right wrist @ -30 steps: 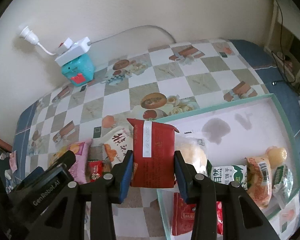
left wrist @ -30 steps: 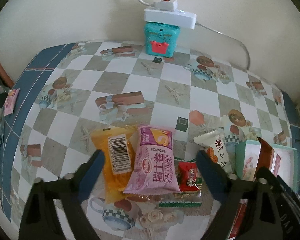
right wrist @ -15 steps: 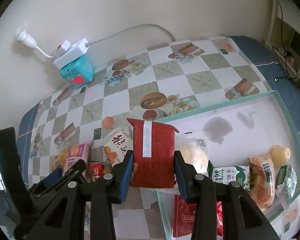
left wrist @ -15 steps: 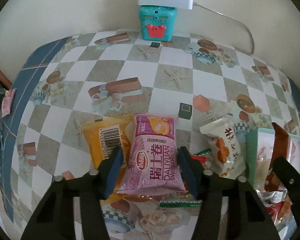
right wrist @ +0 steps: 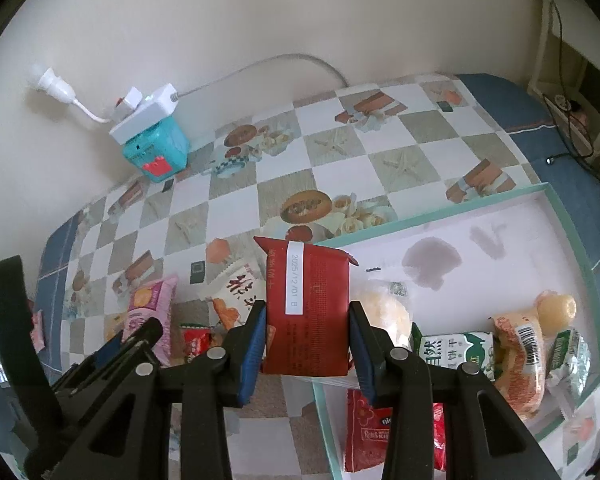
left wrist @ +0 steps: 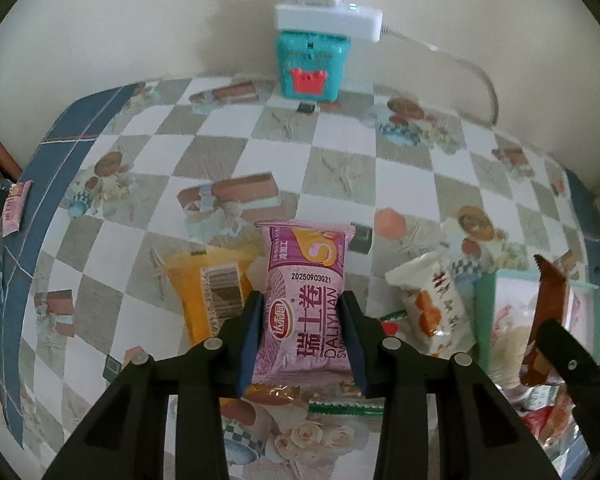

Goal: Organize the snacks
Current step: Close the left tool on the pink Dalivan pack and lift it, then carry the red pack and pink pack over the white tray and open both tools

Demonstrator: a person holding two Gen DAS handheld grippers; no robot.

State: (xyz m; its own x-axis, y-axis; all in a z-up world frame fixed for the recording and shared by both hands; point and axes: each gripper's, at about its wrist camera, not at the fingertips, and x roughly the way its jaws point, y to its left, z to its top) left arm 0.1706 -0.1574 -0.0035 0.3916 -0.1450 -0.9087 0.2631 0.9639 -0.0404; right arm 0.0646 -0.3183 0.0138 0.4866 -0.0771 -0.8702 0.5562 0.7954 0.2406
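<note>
My left gripper [left wrist: 302, 330] is shut on the pink Swiss-roll packet [left wrist: 306, 292], its blue pads pressed against both sides of the wrapper. An orange packet [left wrist: 210, 292] lies to its left and a white packet [left wrist: 434, 300] to its right. My right gripper [right wrist: 308, 338] is shut on a dark red packet [right wrist: 308, 304], held upright over the left rim of the teal-edged tray [right wrist: 452, 210]. The tray holds several snacks: a round yellow bun [right wrist: 384, 310], a green-and-white packet [right wrist: 454, 350], an orange packet [right wrist: 518, 360]. In the right wrist view the pink packet [right wrist: 148, 308] shows at the left.
A teal box [left wrist: 312, 66] with a white power strip [left wrist: 328, 20] on top stands against the wall at the back. The checked tablecloth [left wrist: 340, 172] covers the table. A small red packet [right wrist: 196, 342] lies among the loose snacks. A pink wrapper [left wrist: 14, 210] lies past the table's left edge.
My left gripper went from wide open around the pink packet to shut on it. The right gripper has kept still with the red packet.
</note>
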